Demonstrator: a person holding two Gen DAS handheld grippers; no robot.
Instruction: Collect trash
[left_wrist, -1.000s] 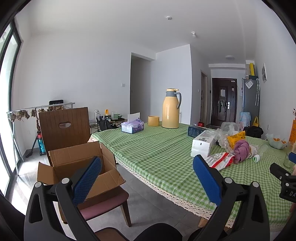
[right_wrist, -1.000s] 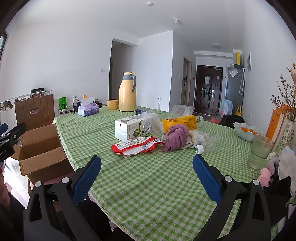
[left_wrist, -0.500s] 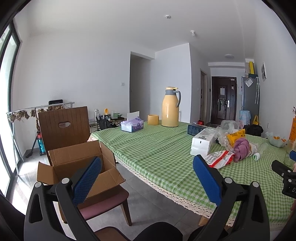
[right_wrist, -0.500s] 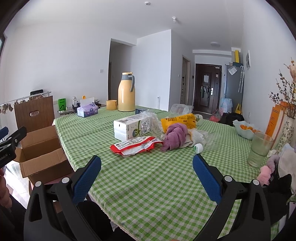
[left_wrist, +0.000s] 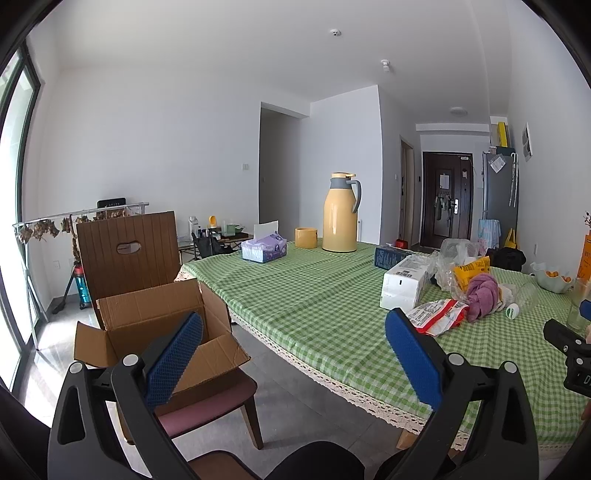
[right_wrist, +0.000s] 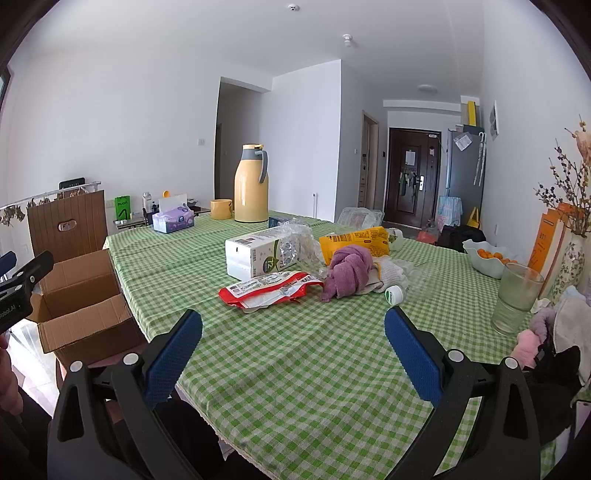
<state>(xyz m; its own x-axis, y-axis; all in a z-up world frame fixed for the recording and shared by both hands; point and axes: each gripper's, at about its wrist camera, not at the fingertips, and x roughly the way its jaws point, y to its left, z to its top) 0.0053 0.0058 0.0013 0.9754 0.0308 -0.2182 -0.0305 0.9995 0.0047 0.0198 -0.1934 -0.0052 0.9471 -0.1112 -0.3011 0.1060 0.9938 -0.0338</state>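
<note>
Since a second ago my view has barely shifted. My right tool (right_wrist: 293, 354) hangs spread and empty above the near surface (right_wrist: 314, 369), bare checks ahead. Beyond lies the red-white wrapper (right_wrist: 267, 290), writing unreadable, then the white carton (right_wrist: 258, 254). My left tool (left_wrist: 293, 356), also spread, hovers off the edge beside the open cardboard box (left_wrist: 155, 325).

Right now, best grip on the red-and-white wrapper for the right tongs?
Probably the near edge of the red-and-white wrapper. It lies flat and crumpled on the tablecloth, nearest the open right tongs, so come in low from the front, one finger sliding under the raised edge.
</note>
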